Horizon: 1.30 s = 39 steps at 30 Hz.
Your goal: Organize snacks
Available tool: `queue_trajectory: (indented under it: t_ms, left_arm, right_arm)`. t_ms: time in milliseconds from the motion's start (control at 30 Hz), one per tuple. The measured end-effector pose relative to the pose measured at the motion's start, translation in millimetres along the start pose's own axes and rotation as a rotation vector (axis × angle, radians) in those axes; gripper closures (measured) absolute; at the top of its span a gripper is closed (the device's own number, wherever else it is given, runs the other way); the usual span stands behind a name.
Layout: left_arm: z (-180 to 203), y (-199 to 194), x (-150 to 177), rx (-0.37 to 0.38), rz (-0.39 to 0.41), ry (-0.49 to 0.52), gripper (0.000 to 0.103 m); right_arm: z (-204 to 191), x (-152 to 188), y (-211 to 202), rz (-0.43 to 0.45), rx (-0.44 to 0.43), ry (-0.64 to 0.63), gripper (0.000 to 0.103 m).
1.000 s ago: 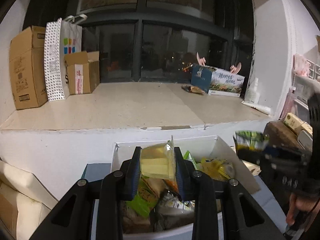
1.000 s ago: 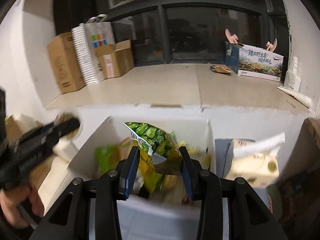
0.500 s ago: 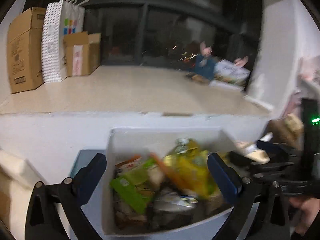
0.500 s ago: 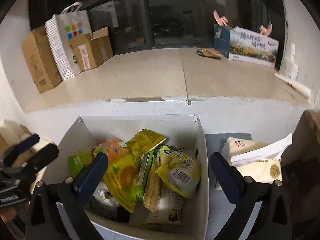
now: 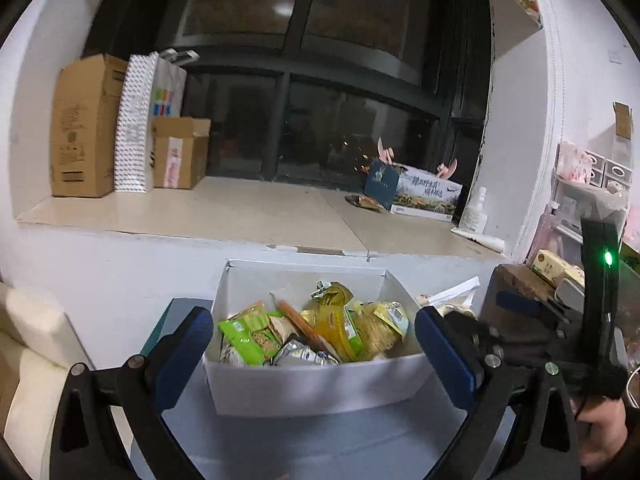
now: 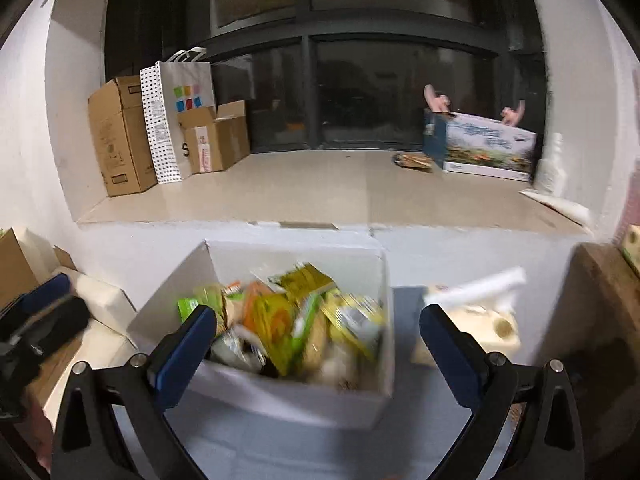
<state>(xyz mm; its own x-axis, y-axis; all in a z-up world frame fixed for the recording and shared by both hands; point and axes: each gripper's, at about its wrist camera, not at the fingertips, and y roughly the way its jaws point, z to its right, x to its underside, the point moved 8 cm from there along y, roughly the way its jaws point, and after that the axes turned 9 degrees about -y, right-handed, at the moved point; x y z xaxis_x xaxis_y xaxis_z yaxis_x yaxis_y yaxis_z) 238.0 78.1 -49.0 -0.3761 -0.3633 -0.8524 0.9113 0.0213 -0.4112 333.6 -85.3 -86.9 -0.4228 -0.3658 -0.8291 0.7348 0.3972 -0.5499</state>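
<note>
While both sets of blue-padded jaws stand wide apart, nothing lies between them: the left gripper [image 5: 314, 342] and the right gripper [image 6: 318, 338] each frame the white cardboard box [image 5: 320, 392] at lower centre. Crinkled foil and glossy plastic snack packets [image 5: 316, 332], green, yellow and orange, fill it in a loose heap. Both jaws have just been opening. Behind it runs a smooth beige ledge [image 5: 248, 212].

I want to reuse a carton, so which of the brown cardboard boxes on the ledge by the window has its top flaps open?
The smaller brown cardboard box, right of the white dotted paper bag; the taller brown box at far left is closed.
</note>
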Motion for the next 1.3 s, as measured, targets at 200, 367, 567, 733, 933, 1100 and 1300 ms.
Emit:
queue_trajectory:
  t_ms: [200, 367, 567, 733, 933, 1100, 1300]
  left_arm:
    - [19, -53, 21, 0.009, -0.035, 0.011, 0.000]
    - [38, -102, 52, 0.012, -0.052, 0.077, 0.000]
    - [51, -143, 87, 0.046, -0.091, 0.084, 0.000]
    - [55, -154, 94, 0.045, -0.115, 0.080, 0.000]
    - [63, -163, 89, 0.030, -0.102, 0.111, 0.000]
    - [61, -160, 91, 0.028, -0.117, 0.105, 0.000]
    - [62, -158, 93, 0.031, -0.135, 0.110, 0.000]
  right_arm:
    - [-16, 34, -68, 0.034, -0.063, -0.048, 0.000]
    - [-19, 62, -118, 0.055, -0.033, -0.011, 0.000]
    - [-19, 103, -158, 0.020, -0.023, 0.057, 0.000]
    - [-29, 114, -183, 0.038, -0.034, 0.054, 0.000]
    - [-26, 108, -192, 0.053, -0.034, 0.068, 0.000]
    - [-23, 108, -195, 0.048, 0.001, 0.065, 0.000]
    - [-22, 109, -196, 0.040, 0.014, 0.053, 0.000]
